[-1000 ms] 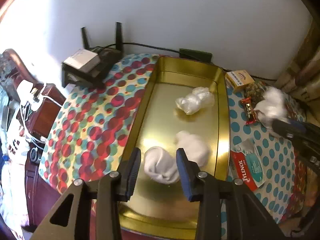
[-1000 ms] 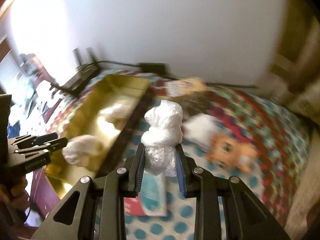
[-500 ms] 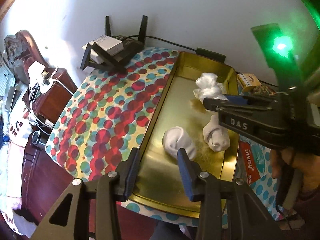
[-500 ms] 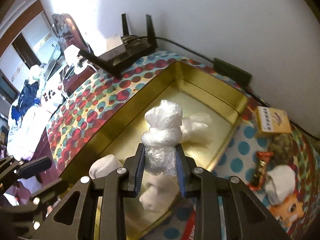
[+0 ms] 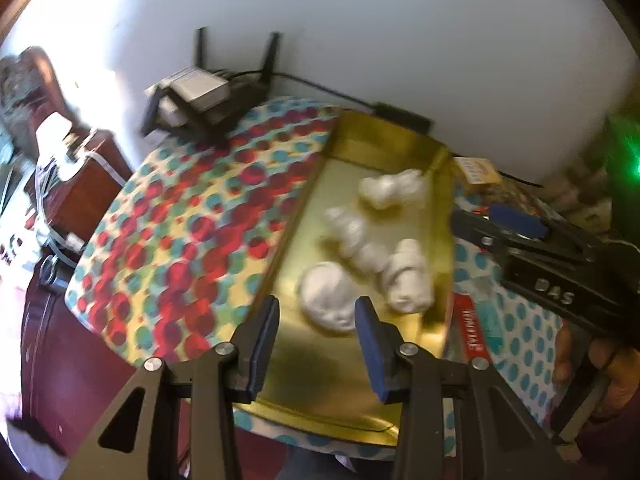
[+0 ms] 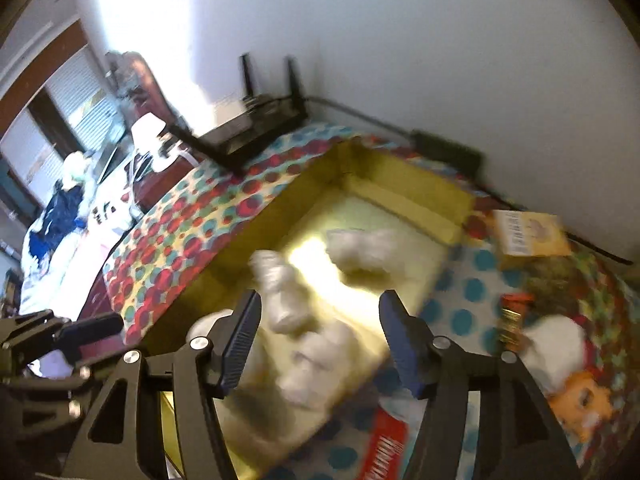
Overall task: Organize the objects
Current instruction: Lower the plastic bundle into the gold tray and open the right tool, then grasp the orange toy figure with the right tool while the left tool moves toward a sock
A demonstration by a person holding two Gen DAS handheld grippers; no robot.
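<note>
A gold metal tray [image 5: 440, 216] lies on the dotted tablecloth and holds several white bundles. The crinkled plastic bundle [image 6: 280, 292] lies loose on the tray floor [image 6: 400, 208], just ahead of my right gripper [image 6: 322, 332]. That gripper's jaws are opening and the pads do not touch the bundle. A rolled white sock [image 5: 328, 300] sits just beyond my left gripper [image 5: 316, 340], which hovers open over the tray's near end with nothing between its fingers. My right gripper [image 5: 520, 232] reaches in from the right past the tray's rim.
A black router [image 5: 208, 96] stands at the table's back left. Right of the tray lie a red Tylenol box [image 5: 476, 332], a small yellow box [image 6: 528, 236], a candy bar [image 6: 512, 316] and a plush toy [image 6: 572, 364]. A wall rises behind.
My right gripper swung left over the tray with the plastic bundle, then opened and let it drop among the socks. The left gripper has hardly moved.
</note>
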